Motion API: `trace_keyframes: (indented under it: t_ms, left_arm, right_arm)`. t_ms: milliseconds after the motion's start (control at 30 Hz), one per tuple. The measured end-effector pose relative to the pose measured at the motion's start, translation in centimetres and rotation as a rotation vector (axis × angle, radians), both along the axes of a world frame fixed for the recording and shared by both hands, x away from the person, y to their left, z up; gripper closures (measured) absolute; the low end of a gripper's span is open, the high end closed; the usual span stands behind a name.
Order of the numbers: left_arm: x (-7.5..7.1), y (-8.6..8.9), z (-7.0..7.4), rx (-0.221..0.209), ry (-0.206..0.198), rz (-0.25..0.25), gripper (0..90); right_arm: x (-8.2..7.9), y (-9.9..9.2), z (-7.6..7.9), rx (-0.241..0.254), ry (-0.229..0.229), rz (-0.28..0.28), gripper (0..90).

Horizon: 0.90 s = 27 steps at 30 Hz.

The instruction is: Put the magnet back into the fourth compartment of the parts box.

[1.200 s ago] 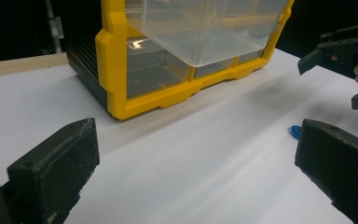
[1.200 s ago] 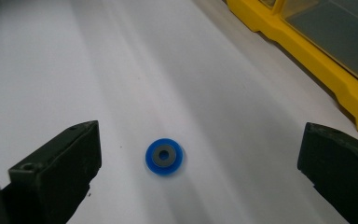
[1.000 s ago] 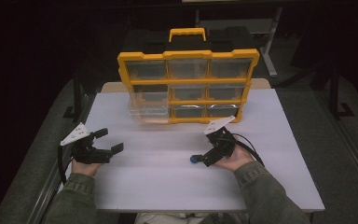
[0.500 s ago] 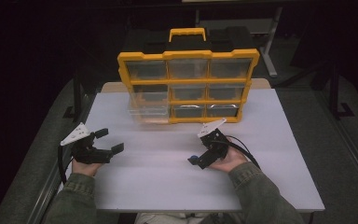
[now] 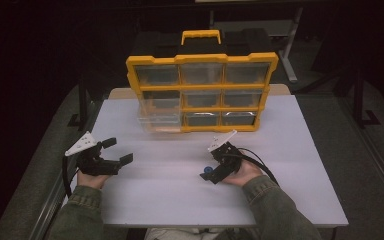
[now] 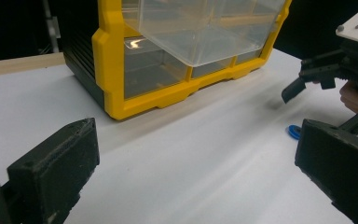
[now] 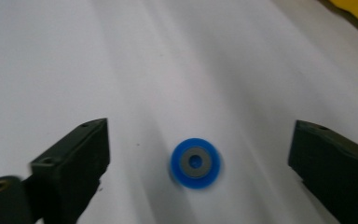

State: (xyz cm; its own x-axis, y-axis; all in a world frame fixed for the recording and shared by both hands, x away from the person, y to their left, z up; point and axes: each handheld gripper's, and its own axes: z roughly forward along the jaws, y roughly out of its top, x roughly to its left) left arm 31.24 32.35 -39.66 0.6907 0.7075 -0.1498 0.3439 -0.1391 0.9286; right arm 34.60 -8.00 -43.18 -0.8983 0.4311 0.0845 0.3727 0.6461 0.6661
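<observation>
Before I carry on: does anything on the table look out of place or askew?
One clear drawer sticks partly out of the lower left of the yellow organizer, while the other drawers sit flush. A small blue ring lies loose on the white table, between the open jaws of the right hand-held gripper. Nothing looks spilled or damaged.

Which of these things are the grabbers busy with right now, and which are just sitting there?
Likely in the job:
- small blue round disc with a grey centre, lying between the open jaws of the right gripper
- clear plastic drawer pulled out of the yellow organiser box

Just there:
- white table
- left gripper, open, holding nothing
</observation>
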Motion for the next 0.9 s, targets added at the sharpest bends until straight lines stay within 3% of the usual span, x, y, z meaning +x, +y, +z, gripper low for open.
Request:
trace_keyframes:
  t_ms: [267,333,367,500,900]
  left_arm:
    - [0.0,0.0,0.0,-0.001,0.0,-0.001,0.0]
    - [0.0,0.0,0.0,-0.001,0.0,-0.001,0.0]
    - [0.01,-0.02,-0.01,0.0,0.0,-0.002,0.0]
    - [0.02,-0.06,-0.03,0.001,0.002,-0.003,0.0]
    - [0.09,-0.13,-0.1,0.008,0.003,-0.004,0.0]
  right_arm:
    - [-0.27,0.22,-0.2,-0.026,0.01,0.01,23.1]
    - [-0.22,0.21,-0.26,-0.028,0.013,0.012,23.1]
    - [-0.21,0.2,-0.37,-0.035,0.013,0.014,28.8]
    - [-0.14,0.14,-0.5,-0.043,0.014,0.009,36.3]
    - [-0.13,0.19,-0.78,-0.072,0.005,0.005,51.0]
